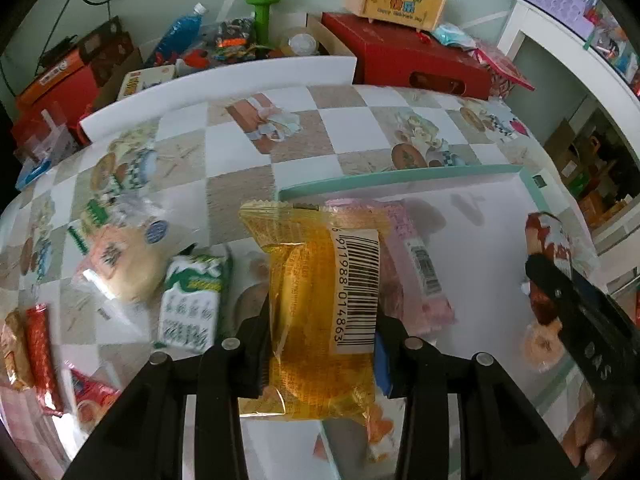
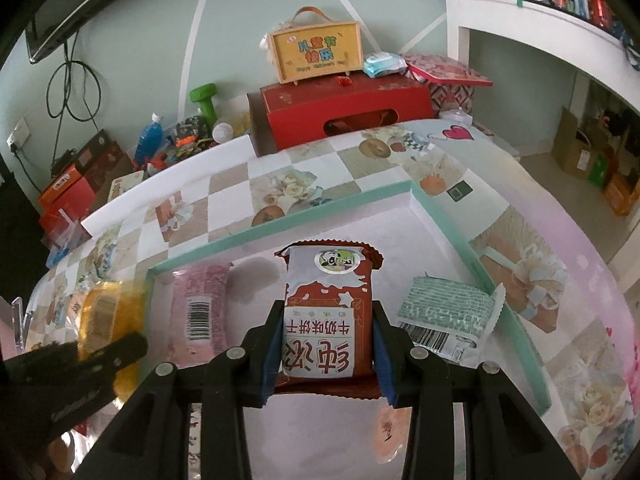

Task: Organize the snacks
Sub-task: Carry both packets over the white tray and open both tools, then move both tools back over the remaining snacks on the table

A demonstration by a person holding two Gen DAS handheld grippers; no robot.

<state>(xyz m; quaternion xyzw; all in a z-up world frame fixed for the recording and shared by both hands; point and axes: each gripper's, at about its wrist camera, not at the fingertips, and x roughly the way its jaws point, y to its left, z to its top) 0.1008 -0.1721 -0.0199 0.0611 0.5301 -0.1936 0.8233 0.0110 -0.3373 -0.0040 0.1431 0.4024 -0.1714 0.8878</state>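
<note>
Both wrist views close above table, facing far wall; shared: teal-rimmed tray point(image 1: 400, 178) point(image 2: 280, 226), red box point(image 1: 404, 56) point(image 2: 344, 110).

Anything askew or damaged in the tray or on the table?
Nothing looks damaged or spilled. In the tray, the green-white packet leans tilted against the right wall, barcode side partly up. The pink packet lies flat. Both grippers hold sealed packets.

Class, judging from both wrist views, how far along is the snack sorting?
Done: a pink packet and a green-patterned packet lie in the tray. In hand: left gripper grips a yellow packet; right gripper grips a red biscuit packet. Left: snacks on the tablecloth, like the green-white packet.
</note>
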